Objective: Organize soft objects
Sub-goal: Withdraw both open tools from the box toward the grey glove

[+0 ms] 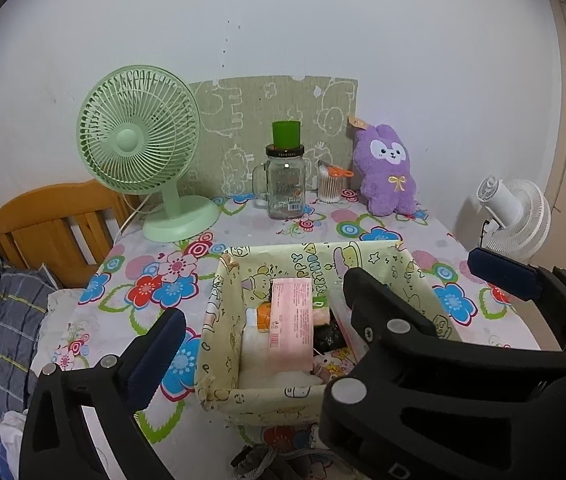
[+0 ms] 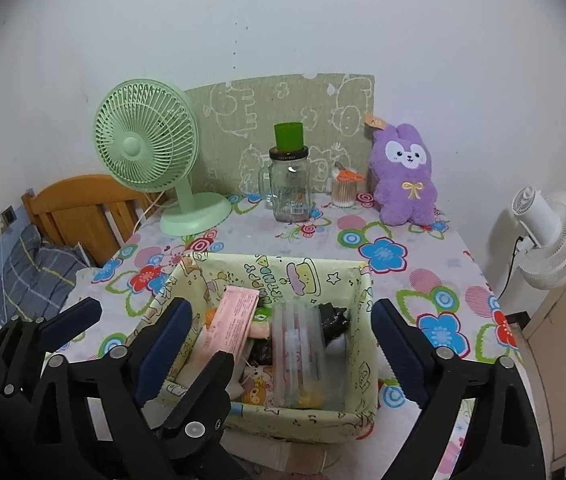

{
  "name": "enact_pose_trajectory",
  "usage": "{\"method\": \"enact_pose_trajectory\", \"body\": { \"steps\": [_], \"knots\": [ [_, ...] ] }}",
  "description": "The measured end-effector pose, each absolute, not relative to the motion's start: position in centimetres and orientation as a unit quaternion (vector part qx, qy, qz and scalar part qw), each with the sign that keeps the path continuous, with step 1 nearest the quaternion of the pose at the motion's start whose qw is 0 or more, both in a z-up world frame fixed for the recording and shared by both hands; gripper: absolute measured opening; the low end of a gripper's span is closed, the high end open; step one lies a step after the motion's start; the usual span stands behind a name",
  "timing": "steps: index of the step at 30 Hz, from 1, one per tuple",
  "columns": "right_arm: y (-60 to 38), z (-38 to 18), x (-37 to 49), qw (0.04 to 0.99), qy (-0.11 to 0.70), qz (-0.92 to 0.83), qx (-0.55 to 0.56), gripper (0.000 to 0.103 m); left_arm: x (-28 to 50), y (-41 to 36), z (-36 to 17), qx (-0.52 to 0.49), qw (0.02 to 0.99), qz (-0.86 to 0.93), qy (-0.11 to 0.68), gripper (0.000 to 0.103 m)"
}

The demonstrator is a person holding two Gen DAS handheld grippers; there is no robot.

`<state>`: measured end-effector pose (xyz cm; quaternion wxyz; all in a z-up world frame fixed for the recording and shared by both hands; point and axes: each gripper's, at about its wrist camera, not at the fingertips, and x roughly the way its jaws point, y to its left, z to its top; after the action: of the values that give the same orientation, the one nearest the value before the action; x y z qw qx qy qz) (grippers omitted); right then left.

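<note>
A yellow fabric basket (image 1: 219, 344) with cartoon print stands on the flowered table; it also shows in the right wrist view (image 2: 363, 332). Inside lie a pink packet (image 1: 291, 320), a clear plastic pouch (image 2: 297, 356), a black item (image 2: 333, 318) and other soft things. A purple plush bunny (image 1: 387, 172) sits upright at the back right against the wall, also in the right wrist view (image 2: 403, 176). My left gripper (image 1: 263, 340) is open and empty above the basket. My right gripper (image 2: 283, 352) is open and empty over the basket, just right of the left one.
A green desk fan (image 1: 139, 148) stands at the back left. A glass mug jar (image 1: 285, 184) with a green cup on it and a cotton swab jar (image 1: 329, 186) stand at the back. A white fan (image 2: 551, 236) is right of the table. A bed with a wooden headboard (image 1: 51, 220) is on the left.
</note>
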<state>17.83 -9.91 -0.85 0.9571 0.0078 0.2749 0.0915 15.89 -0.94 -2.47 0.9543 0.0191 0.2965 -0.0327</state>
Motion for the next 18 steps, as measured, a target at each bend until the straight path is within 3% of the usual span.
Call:
{"method": "enact_pose_trajectory", "body": {
  "steps": [18],
  "knots": [
    [-9.8,0.7,13.9,0.963,0.256,0.081,-0.004,0.098,12.5,-0.8,-1.2,0.011,0.959,-0.028,0.282,0.103]
  ]
}}
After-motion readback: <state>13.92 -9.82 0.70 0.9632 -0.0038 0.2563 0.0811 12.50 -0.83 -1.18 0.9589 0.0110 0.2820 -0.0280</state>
